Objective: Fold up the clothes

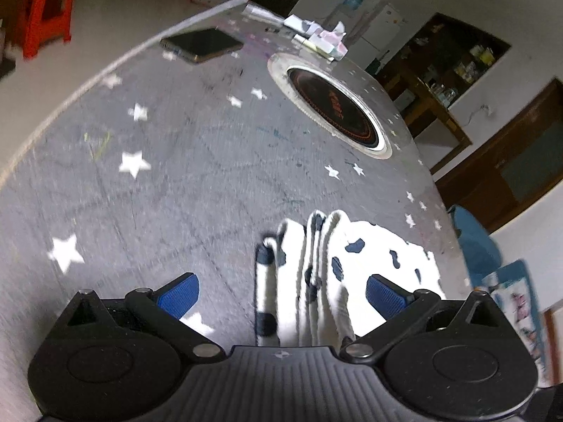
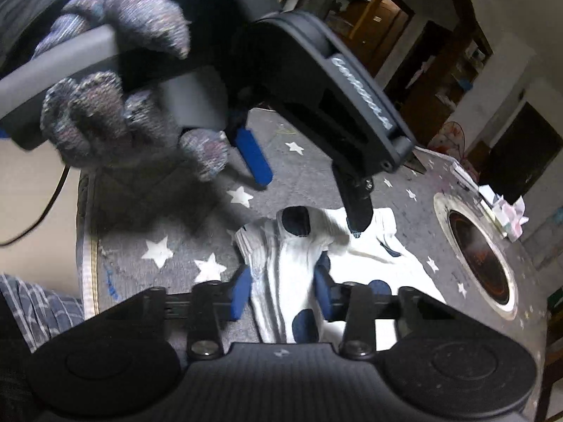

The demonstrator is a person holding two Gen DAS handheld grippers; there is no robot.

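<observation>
A white garment with dark blue spots (image 1: 355, 263) lies bunched on the grey star-patterned tabletop (image 1: 176, 161). My left gripper (image 1: 281, 292) is open, its blue pads wide apart, with the garment's folded edge lying between them. In the right wrist view the garment (image 2: 288, 267) is pinched between the blue pads of my right gripper (image 2: 283, 290), which is shut on a bunched fold. The left gripper (image 2: 309, 193), held by a gloved hand (image 2: 116, 119), hovers open just above the garment, one fingertip (image 2: 359, 218) touching the cloth.
A round built-in hot plate (image 1: 334, 105) sits in the table's middle; it also shows in the right wrist view (image 2: 482, 256). A phone (image 1: 202, 45) and crumpled paper (image 1: 323, 37) lie at the far side. A red stool (image 1: 45, 14) stands on the floor.
</observation>
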